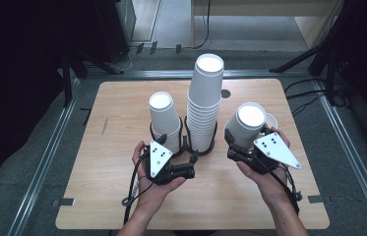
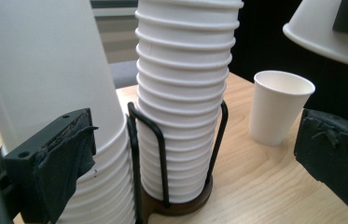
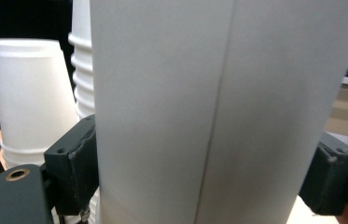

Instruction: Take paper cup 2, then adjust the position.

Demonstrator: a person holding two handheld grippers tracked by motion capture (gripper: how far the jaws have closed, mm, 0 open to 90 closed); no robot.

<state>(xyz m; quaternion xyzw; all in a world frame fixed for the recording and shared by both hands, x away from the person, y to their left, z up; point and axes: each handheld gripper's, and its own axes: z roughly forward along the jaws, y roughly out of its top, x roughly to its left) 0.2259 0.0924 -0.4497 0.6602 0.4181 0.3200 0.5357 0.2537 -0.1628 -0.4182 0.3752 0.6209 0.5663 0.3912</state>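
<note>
Two claws work over a wooden worktop (image 1: 122, 206) seen from above. At centre, a black wire holder (image 1: 189, 142) carries two stacks of upside-down white paper cups: a tall stack (image 1: 203, 103) at 12 o'clock and a short stack (image 1: 165, 120) at 10 o'clock.

Right claw (image 1: 242, 142), at 3 o'clock, is clamped on the side wall of one upturned cup (image 1: 248, 123), lifted clear of the stacks. A lone upright cup (image 2: 278, 106) stands on the worktop just behind it.

Left claw (image 1: 183, 164), at 7 o'clock, stands wide and holds nothing, one jaw beside the short stack.

Paper cups are likely very light, thin-walled and easily crushed; a gentle pinch on the side wall suits them.

Bare worktop lies open from 5 to 8 o'clock. The worktop's edge is close at 3 o'clock.
</note>
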